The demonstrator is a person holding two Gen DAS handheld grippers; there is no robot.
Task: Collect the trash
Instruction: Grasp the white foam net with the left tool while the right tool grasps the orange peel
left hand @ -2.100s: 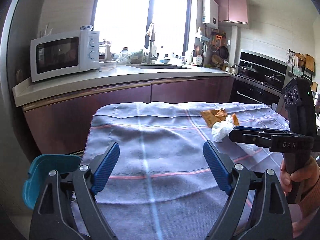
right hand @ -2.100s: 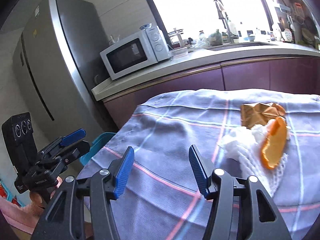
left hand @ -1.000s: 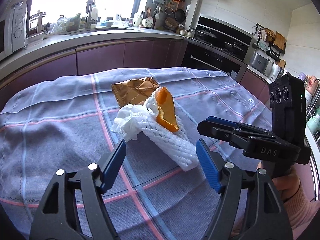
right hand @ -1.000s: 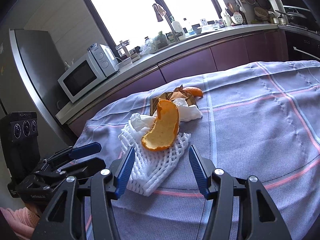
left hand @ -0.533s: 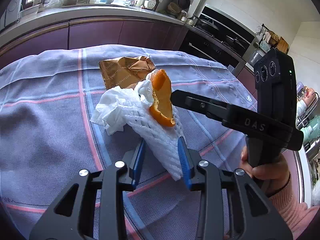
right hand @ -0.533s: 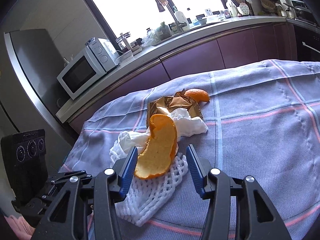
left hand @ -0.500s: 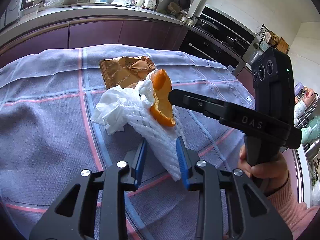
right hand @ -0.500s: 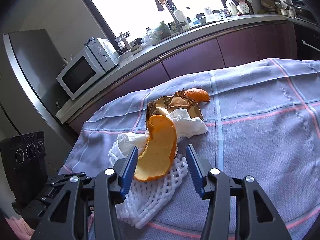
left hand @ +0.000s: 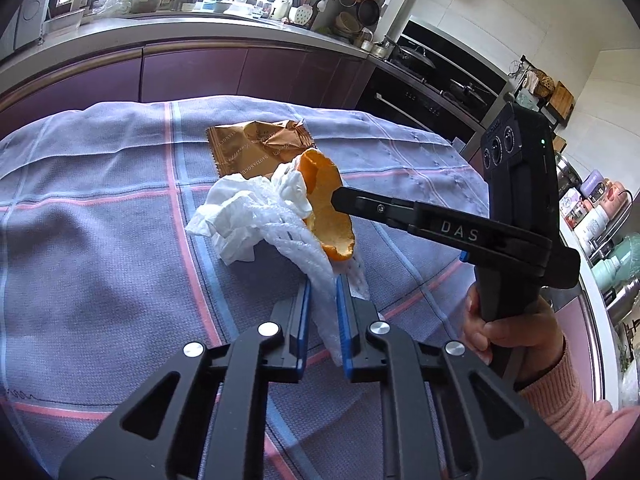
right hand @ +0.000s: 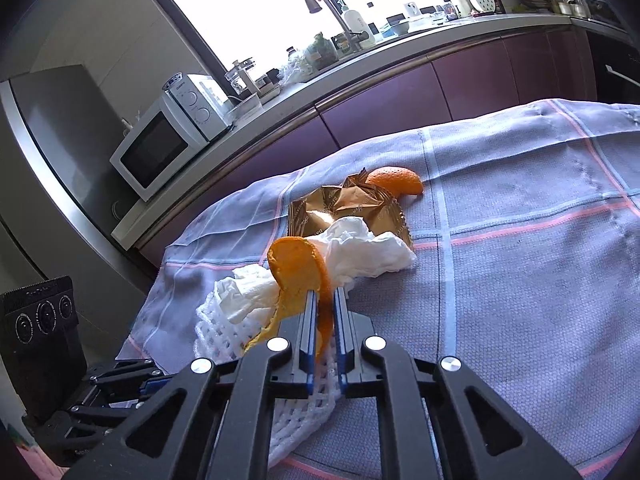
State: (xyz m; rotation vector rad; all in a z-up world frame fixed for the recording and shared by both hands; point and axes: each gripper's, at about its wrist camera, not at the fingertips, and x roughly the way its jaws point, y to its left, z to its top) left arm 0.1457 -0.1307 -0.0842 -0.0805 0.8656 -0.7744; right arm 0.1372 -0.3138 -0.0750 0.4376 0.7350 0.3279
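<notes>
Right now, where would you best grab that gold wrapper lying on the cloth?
On the gold wrapper, probably the crumpled folds that stand up at its end away from the tissue, coming down from above. Its flat part hugs the cloth, and the tissue overlaps its near edge.

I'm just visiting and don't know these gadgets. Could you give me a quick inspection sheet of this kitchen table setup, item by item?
Surface: checked tablecloth covers the table.
Job's things: white foam net, large orange peel, crumpled tissue, gold wrapper, small orange peel, all in one heap.
Clutter: nothing seen beyond the trash.
Grippers: left gripper closing on the foam net; right gripper closing on the large orange peel.
Cables: nothing seen.
Surroundings: microwave, fridge, crowded counter.
</notes>
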